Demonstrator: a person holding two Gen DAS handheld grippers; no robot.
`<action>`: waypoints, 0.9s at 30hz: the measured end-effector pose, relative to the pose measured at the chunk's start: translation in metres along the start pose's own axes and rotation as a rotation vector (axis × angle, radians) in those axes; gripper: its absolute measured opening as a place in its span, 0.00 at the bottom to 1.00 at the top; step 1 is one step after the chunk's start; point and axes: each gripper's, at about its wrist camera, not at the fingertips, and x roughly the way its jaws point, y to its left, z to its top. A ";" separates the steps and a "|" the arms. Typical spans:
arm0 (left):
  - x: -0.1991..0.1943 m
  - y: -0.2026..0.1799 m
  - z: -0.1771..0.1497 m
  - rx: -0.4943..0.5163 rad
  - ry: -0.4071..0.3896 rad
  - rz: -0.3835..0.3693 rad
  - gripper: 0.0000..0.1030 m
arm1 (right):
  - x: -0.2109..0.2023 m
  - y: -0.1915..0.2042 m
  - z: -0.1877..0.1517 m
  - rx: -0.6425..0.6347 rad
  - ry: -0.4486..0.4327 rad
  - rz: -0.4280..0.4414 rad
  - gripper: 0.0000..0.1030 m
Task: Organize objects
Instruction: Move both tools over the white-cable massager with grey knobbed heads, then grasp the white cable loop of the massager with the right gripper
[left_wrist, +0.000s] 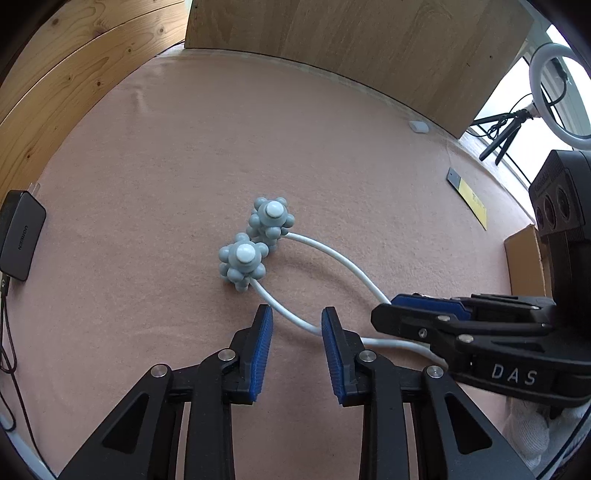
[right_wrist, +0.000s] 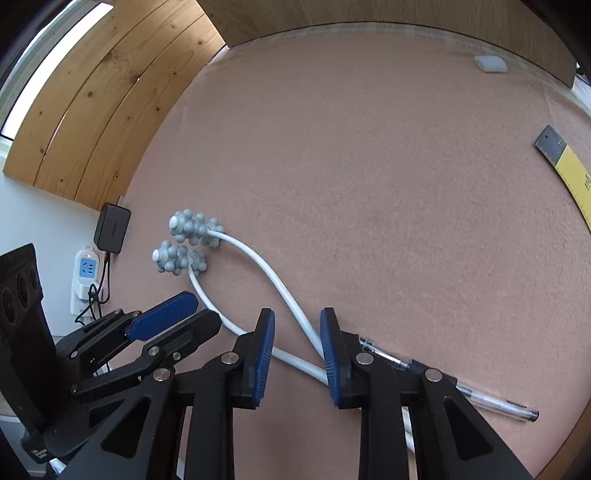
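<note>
A massager with two knobbly blue-grey ball heads (left_wrist: 242, 264) and two thin white curved arms lies on the pink felt mat (left_wrist: 166, 166). My left gripper (left_wrist: 296, 310) points down over one white arm (left_wrist: 284, 314), which runs through the wide gap between its blue pads to the right-hand fingertip. My right gripper (right_wrist: 297, 313) straddles the other white arm (right_wrist: 295, 310) the same way, with the pads apart. Each gripper shows in the other's view: the right gripper (left_wrist: 384, 314) at the right, the left gripper (right_wrist: 205, 310) at the left. The ball heads (right_wrist: 184, 240) lie ahead of both.
A clear pen (right_wrist: 487, 397) lies behind my right fingers. A yellow and black ruler (right_wrist: 569, 173) and a small white block (right_wrist: 490, 62) sit near the mat's far right. A black charger (left_wrist: 20, 240) and a power strip (right_wrist: 85, 273) are at the left edge. A cardboard box (left_wrist: 524, 262) stands right.
</note>
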 end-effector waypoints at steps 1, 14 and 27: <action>0.001 -0.001 0.000 0.006 -0.001 0.004 0.29 | 0.000 0.001 -0.004 0.000 0.007 0.006 0.20; -0.002 -0.005 -0.016 0.006 0.023 0.000 0.32 | -0.006 0.003 -0.065 0.055 0.002 0.086 0.19; 0.000 -0.011 -0.034 -0.034 0.018 -0.048 0.25 | -0.005 0.026 -0.097 -0.054 -0.027 0.049 0.19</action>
